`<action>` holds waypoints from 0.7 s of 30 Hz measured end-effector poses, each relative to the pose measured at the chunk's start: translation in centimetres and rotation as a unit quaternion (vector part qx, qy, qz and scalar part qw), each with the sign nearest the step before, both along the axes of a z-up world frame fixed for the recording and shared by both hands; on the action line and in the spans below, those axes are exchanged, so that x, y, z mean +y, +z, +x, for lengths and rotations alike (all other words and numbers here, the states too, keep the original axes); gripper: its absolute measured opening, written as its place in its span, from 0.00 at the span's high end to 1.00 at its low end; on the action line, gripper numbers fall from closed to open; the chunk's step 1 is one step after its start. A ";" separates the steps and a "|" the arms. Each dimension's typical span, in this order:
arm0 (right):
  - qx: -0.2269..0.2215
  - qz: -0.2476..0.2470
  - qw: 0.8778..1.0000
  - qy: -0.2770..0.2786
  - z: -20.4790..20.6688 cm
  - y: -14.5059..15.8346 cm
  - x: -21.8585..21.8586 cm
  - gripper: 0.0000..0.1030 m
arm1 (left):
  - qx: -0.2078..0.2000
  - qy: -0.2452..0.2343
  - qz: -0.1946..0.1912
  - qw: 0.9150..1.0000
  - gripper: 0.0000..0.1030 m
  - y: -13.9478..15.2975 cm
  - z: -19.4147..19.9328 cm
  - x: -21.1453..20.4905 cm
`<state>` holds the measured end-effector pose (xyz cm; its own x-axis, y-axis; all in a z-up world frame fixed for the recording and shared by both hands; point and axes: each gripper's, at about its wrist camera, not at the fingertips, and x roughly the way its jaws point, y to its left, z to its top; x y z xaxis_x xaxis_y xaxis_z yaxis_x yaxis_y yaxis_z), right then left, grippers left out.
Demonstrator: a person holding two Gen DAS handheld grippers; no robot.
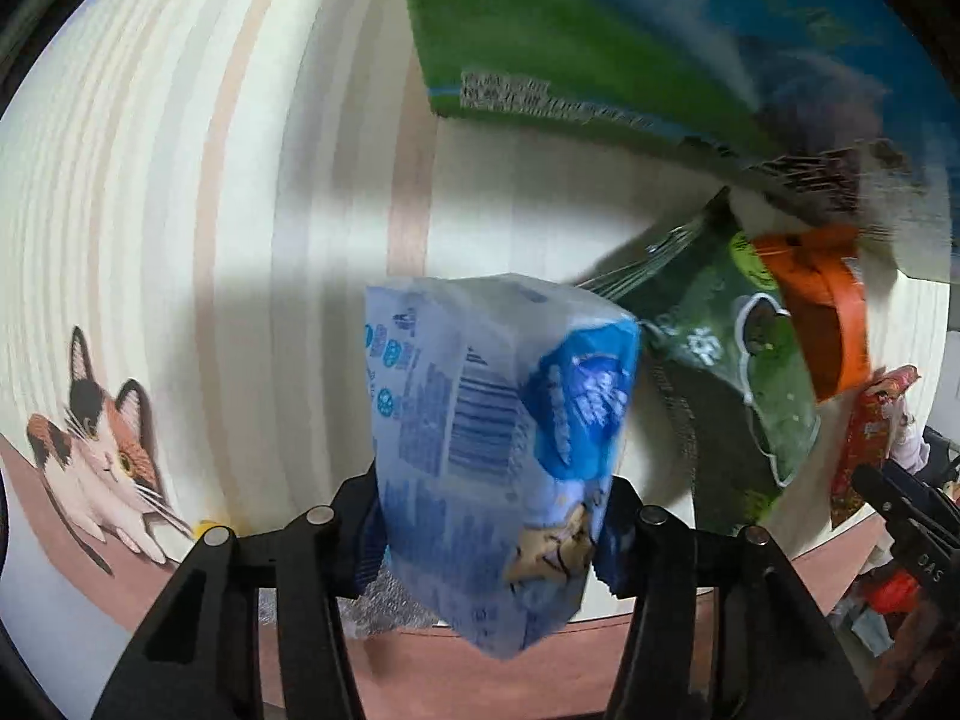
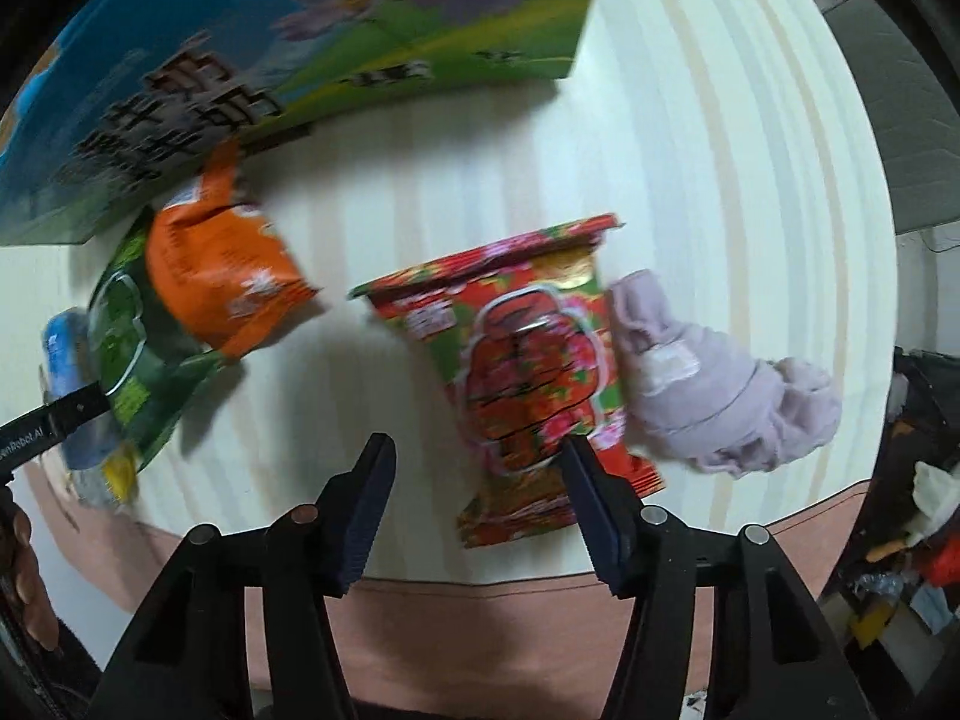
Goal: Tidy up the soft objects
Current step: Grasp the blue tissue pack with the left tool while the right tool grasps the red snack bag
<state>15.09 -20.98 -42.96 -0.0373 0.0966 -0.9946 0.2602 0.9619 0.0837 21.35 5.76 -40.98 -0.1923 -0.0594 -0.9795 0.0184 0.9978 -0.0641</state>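
My left gripper is shut on a light blue snack packet and holds it above the striped cloth. A green packet with an orange packet on it lies to its right, below a colourful printed box. In the right wrist view my right gripper is open and empty, just above the near end of a red flowered packet. A rolled lilac cloth lies against that packet's right side. The orange packet, green packet and blue packet show at left.
The cream striped tablecloth has a cat picture at its left and a pink border at the near edge. The printed box stands along the far side. Clutter lies beyond the table's right edge.
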 end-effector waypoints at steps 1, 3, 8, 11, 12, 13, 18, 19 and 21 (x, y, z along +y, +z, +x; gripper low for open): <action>-0.002 -0.004 1.000 -0.001 -0.1 0.0 -0.2 0.41 | 0.002 0.004 0.001 1.000 0.49 -0.3 0.0 0.0; -0.006 0.001 1.000 -0.007 -0.2 0.1 -0.7 0.41 | -0.004 0.007 0.001 1.000 0.50 -0.5 0.7 0.1; -0.006 -0.015 1.000 -0.002 -0.1 -0.3 -1.4 0.41 | -0.015 0.009 0.005 1.000 0.62 0.0 0.5 -1.2; -0.005 -0.037 0.999 0.015 0.5 -0.5 -1.3 0.41 | -0.018 0.016 -0.003 1.000 0.66 0.8 -0.6 -0.9; -0.005 -0.040 0.999 0.020 0.6 -0.5 -1.3 0.43 | -0.020 0.018 -0.007 1.000 0.67 1.3 -0.9 -1.1; -0.004 -0.038 0.999 0.020 0.7 -0.4 -1.2 0.44 | -0.021 0.019 -0.010 1.000 0.67 1.7 -1.2 -1.4; -0.024 -0.007 0.999 0.023 -0.3 1.5 -1.6 0.41 | -0.022 0.020 -0.027 0.999 0.67 2.9 -3.2 -2.0; -0.026 -0.017 0.999 0.022 -0.3 1.6 -1.9 0.38 | -0.021 0.019 -0.031 0.999 0.67 3.1 -3.8 -2.3; -0.019 -0.003 1.000 0.012 -0.3 1.1 -2.6 0.33 | -0.021 0.019 -0.036 0.999 0.67 3.0 -5.4 -3.2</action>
